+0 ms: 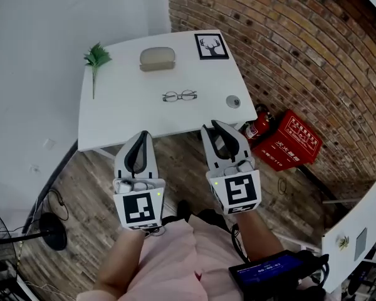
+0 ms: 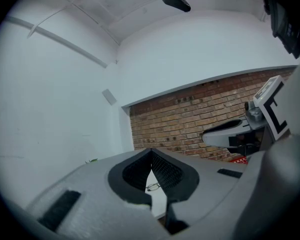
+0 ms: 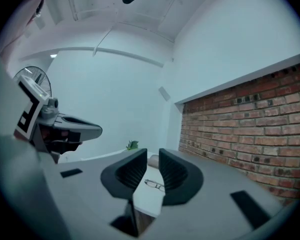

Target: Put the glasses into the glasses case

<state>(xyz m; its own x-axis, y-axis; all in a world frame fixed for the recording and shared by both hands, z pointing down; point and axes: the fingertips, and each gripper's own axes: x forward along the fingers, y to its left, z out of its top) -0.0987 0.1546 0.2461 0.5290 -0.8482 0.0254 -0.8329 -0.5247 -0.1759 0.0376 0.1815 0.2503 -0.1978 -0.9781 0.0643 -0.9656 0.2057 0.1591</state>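
A white table stands in the corner between a plain wall and a brick wall (image 1: 288,36), on a wooden floor (image 1: 175,152). Short of the tabletop's (image 1: 113,121) near edge, both grippers hover over the floor and point level at it. The left gripper (image 1: 142,134) has its tips touching and holds nothing; the right gripper (image 1: 214,125) stands partly open, also empty. The glasses (image 1: 180,96) lie ahead of both, about mid-table and a little toward the near edge, with their long axis along that edge. They show straight through the right gripper's gap, so I judge that hand the slightly nearer one. Beyond them, near the far edge, sits the glasses case (image 1: 157,58), seemingly closed; a green sprig (image 1: 97,58) lies at the far left corner.
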